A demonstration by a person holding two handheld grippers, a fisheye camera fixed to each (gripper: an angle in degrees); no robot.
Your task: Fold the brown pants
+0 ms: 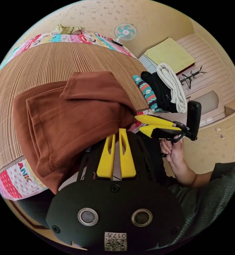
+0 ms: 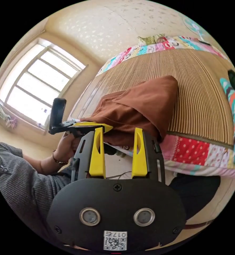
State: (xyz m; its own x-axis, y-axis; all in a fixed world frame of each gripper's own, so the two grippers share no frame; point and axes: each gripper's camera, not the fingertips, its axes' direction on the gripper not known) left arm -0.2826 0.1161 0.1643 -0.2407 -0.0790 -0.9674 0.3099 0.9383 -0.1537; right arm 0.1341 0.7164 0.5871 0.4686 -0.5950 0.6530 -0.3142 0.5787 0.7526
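Here we see the brown pants (image 1: 77,117) lying folded on the ribbed mat (image 1: 43,63) of a bed, one end draped over the near edge across the patchwork quilt (image 1: 15,180).

In the left gripper view, our left tool (image 1: 116,132) points at the hanging edge of the pants. Its yellow jaws stand nearly together with only a thin slit between them, and we cannot tell whether any cloth is caught there. The right tool (image 1: 137,123) reaches in from the side, held by a hand (image 1: 173,148), with its tips at the brown fabric's edge and a narrow gap between the jaws.

In the right gripper view, the right tool (image 2: 118,131) has its jaws spread wide, just before the overhanging fold of the pants (image 2: 141,106), gripping nothing. The left tool (image 2: 106,127) comes in from the side with its tip against the cloth.

Beyond the pants, a stack of folded clothes (image 1: 162,90) sits near the bed's edge, and a fan (image 1: 125,32) stands by the wall. A window (image 2: 35,87) shows in the right gripper view.
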